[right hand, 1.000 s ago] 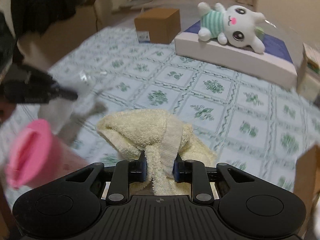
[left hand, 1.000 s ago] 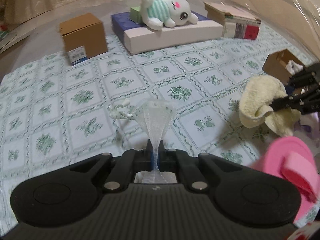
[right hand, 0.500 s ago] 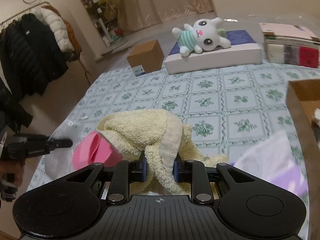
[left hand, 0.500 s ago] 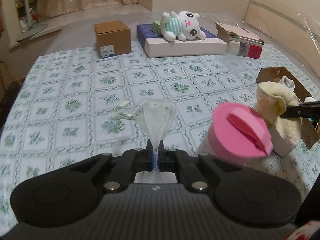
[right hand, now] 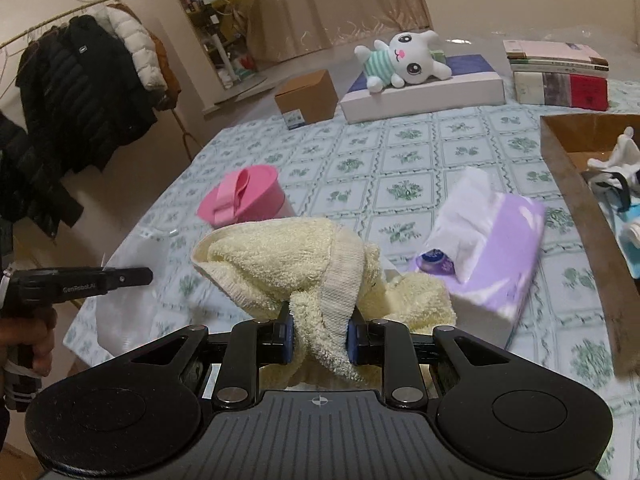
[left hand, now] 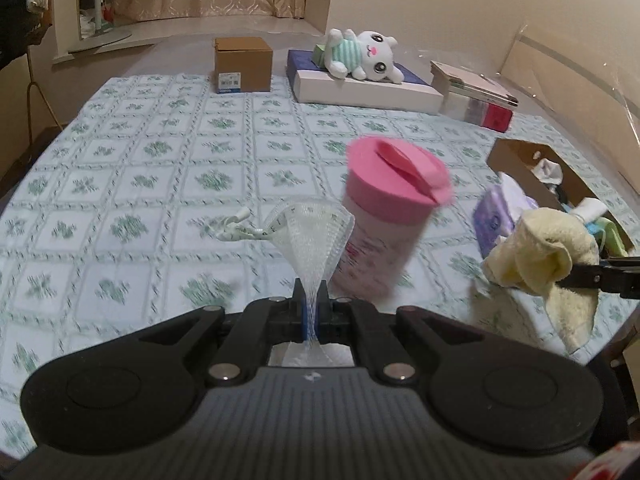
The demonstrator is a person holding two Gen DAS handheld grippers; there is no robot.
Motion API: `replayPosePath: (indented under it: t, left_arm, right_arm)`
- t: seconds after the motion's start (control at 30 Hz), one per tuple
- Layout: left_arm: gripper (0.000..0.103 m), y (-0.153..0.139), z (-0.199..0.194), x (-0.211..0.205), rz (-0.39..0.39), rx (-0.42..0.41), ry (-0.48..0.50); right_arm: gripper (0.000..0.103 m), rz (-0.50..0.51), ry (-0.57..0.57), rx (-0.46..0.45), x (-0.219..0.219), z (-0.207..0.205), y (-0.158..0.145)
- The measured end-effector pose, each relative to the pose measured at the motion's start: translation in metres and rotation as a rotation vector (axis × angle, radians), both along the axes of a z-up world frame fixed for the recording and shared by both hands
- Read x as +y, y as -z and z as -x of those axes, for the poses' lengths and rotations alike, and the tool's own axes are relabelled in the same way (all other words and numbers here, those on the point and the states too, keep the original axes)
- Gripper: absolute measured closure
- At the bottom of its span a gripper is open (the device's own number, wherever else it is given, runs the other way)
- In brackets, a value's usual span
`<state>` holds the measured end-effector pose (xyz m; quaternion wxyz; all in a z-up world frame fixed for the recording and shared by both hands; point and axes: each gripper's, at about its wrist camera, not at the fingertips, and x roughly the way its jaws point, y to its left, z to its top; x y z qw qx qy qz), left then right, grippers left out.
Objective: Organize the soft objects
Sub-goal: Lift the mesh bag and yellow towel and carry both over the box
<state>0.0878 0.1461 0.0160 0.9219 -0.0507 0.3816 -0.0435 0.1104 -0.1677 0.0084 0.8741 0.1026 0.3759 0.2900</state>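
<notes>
We grip two soft things aloft: left gripper [left hand: 311, 312] clenched on white mesh netting [left hand: 316, 236], right gripper [right hand: 319, 338] pinching the cream towel [right hand: 288, 264], likely bound for the cardboard box [right hand: 580, 184] right of its jaws. Pink canister [left hand: 388, 216] and tissue pack [right hand: 492, 248] crowd the path ahead; open tablecloth [left hand: 160, 184] lies beyond-left.

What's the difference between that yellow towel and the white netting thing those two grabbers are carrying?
The yellow towel is thick, fluffy terry bunched into a fat wad; the white mesh sleeve is thin, see-through netting fanning out like a funnel. The towel fills a wide gap in the right gripper; the mesh is pinched flat in the left gripper, whose fingers nearly meet. Both are soft, pale and held off the bed.
</notes>
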Motion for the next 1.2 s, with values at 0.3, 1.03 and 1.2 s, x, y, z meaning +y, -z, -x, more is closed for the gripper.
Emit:
replayPosePath:
  t: [0.3, 1.03, 1.2]
  left_arm:
    - [0.101, 0.008, 0.029, -0.04, 0.038, 0.004, 0.034]
    - [0.101, 0.003, 0.045, -0.129, 0.035, 0.016, 0.17]
    - [0.101, -0.001, 0.043, -0.152, 0.034, 0.01, 0.214]
  right_arm:
    - [0.079, -0.021, -0.066, -0.041, -0.006, 0.04, 0.004]
    - [0.078, 0.059, 0.187, -0.004, -0.094, 0.068, 0.013]
    - [0.078, 0.074, 0.238, -0.019, -0.114, 0.075, 0.008]
